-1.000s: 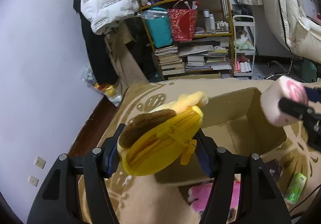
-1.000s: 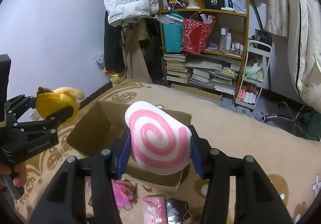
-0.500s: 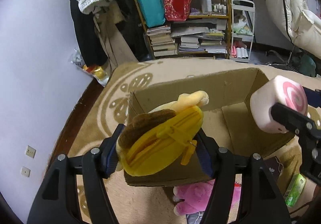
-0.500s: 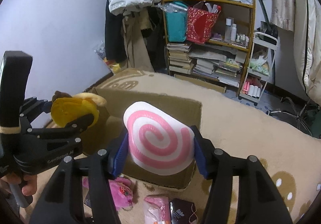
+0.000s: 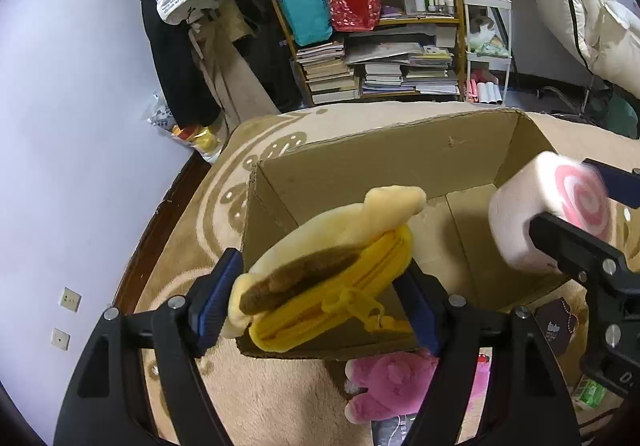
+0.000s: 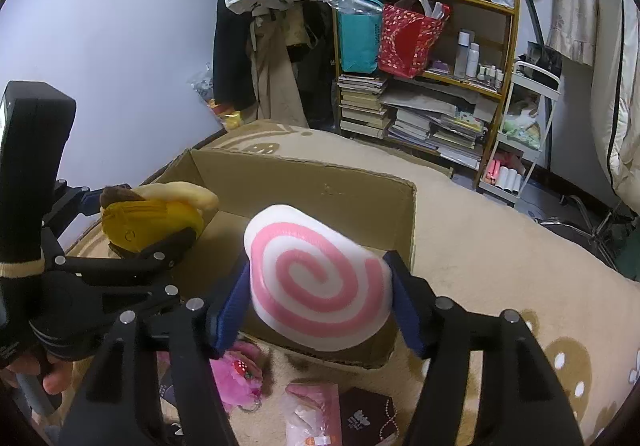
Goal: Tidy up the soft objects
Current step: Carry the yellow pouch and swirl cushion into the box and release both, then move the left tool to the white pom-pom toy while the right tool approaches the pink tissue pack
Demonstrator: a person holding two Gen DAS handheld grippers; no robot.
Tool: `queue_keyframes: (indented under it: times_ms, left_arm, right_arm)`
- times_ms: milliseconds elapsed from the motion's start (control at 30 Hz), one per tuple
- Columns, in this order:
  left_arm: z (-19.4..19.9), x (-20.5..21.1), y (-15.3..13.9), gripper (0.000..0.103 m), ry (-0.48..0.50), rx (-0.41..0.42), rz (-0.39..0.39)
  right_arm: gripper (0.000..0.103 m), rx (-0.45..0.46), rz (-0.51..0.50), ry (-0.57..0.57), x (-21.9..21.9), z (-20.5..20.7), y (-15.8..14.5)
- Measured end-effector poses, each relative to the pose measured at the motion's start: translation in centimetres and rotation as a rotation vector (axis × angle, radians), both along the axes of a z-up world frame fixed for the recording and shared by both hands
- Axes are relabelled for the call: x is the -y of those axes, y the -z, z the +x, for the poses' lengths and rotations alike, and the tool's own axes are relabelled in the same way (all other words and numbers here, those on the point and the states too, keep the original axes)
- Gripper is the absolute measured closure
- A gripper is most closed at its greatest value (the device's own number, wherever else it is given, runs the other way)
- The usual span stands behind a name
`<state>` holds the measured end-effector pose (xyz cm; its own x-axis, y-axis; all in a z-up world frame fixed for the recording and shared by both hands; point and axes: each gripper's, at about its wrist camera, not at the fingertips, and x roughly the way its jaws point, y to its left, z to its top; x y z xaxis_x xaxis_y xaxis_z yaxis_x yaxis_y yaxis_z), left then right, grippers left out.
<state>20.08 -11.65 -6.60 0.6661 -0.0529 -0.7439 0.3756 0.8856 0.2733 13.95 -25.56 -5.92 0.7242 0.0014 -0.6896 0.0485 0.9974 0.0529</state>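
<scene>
My left gripper [image 5: 316, 298] is shut on a yellow plush pouch [image 5: 332, 278] with a brown patch and a zipper, held over the near left rim of an open cardboard box [image 5: 380, 162]. My right gripper [image 6: 320, 294] is shut on a white plush roll with a pink swirl [image 6: 320, 278], held over the box's near right rim [image 6: 320, 174]. The roll also shows in the left wrist view [image 5: 552, 214], and the pouch in the right wrist view [image 6: 152, 214]. A pink plush toy [image 5: 396, 386] lies on the carpet in front of the box.
The box stands on a beige patterned carpet [image 6: 500, 246]. Small packets [image 6: 312, 414] and a dark box [image 6: 368, 418] lie in front of it. A cluttered bookshelf [image 5: 380, 26], hanging coats [image 5: 192, 6] and a white cart [image 6: 520, 134] stand behind. A wall [image 5: 60, 126] is on the left.
Both grippers have moved forward and down toward the box with their plush objects still held. The box interior now fills more of both views.
</scene>
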Motion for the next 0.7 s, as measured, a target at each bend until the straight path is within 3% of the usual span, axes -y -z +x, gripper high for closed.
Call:
queue_keyframes:
  times_ms: [133, 400, 700]
  left_arm:
    - [0.1, -0.7, -0.7, 0.018, -0.010, 0.006, -0.022]
    - [-0.6, -2.3, -3.3, 0.000, -0.026, 0.055, -0.097]
    - [-2.0, -4.5, -7.0, 0.000, -0.059, 0.131, -0.172]
  right_arm:
    - [0.013, 0.050, 0.014, 0.007, -0.1, -0.6, -0.7]
    - [0.010, 0.081, 0.017, 0.025, 0.1, -2.1, -2.2]
    - [0.008, 0.109, 0.020, 0.061, 0.5, -5.0, -3.8]
